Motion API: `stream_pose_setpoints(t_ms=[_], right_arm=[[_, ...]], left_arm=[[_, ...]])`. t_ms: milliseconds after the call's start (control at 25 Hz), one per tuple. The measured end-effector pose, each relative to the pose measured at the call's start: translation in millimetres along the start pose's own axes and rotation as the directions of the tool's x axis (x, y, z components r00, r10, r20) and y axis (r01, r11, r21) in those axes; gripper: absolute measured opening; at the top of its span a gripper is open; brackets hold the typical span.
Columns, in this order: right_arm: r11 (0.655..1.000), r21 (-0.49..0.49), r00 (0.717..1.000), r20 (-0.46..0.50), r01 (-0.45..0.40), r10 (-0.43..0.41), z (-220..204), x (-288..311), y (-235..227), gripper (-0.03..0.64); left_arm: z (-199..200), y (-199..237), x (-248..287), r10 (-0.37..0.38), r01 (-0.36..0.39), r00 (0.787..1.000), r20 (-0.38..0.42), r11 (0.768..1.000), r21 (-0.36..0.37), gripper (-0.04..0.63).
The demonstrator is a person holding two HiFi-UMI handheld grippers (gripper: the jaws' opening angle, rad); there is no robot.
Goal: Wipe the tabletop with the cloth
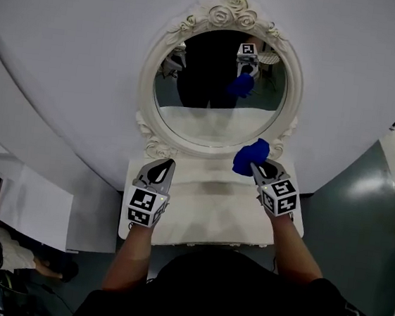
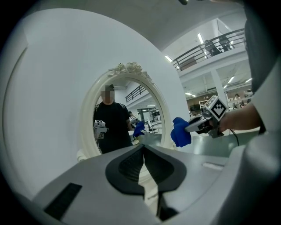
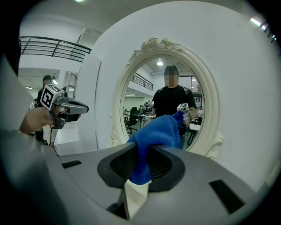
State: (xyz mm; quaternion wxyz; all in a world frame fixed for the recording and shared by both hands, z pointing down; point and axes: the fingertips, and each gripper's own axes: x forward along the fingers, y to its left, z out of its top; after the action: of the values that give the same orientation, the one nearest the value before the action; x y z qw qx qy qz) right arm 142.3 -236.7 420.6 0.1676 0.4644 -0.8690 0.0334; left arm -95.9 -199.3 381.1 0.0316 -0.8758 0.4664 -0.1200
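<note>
The head view looks steeply down from above the person onto a small white table and the oval mirror standing at its back. The left gripper and right gripper sit near the middle of the frame.

The left gripper view sits low and close behind its own jaws. It faces the mirror and a little rightward, so the right gripper shows at its right.

The right gripper view sits just as close behind its jaws and faces the mirror. The left gripper appears at its left.

All three views share the mirror.
</note>
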Motion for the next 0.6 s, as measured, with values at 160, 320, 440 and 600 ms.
stream_pose_setpoints(t_ms=[160, 320, 440, 600], right_arm=[[0.996, 0.019, 0.996, 0.003, -0.084, 0.084, -5, 23, 9, 0.051], [0.982, 0.018, 0.982, -0.013, -0.188, 0.188, -11, 60, 36, 0.051], [0.963, 0.012, 0.962, -0.037, -0.271, 0.271, -17, 91, 70, 0.049], [0.927, 0.017, 0.924, -0.076, -0.374, 0.374, -32, 132, 125, 0.049]], left_arm=[[-6, 5, 0, 0.041, -0.041, 0.999, -0.008, 0.999, -0.002, 0.012], [-21, 22, -15, 0.108, -0.108, 0.993, -0.040, 0.994, -0.004, 0.012], [-36, 39, -35, 0.161, -0.162, 0.985, -0.068, 0.987, -0.020, 0.012], [-58, 66, -65, 0.219, -0.225, 0.970, -0.102, 0.973, -0.045, 0.012]])
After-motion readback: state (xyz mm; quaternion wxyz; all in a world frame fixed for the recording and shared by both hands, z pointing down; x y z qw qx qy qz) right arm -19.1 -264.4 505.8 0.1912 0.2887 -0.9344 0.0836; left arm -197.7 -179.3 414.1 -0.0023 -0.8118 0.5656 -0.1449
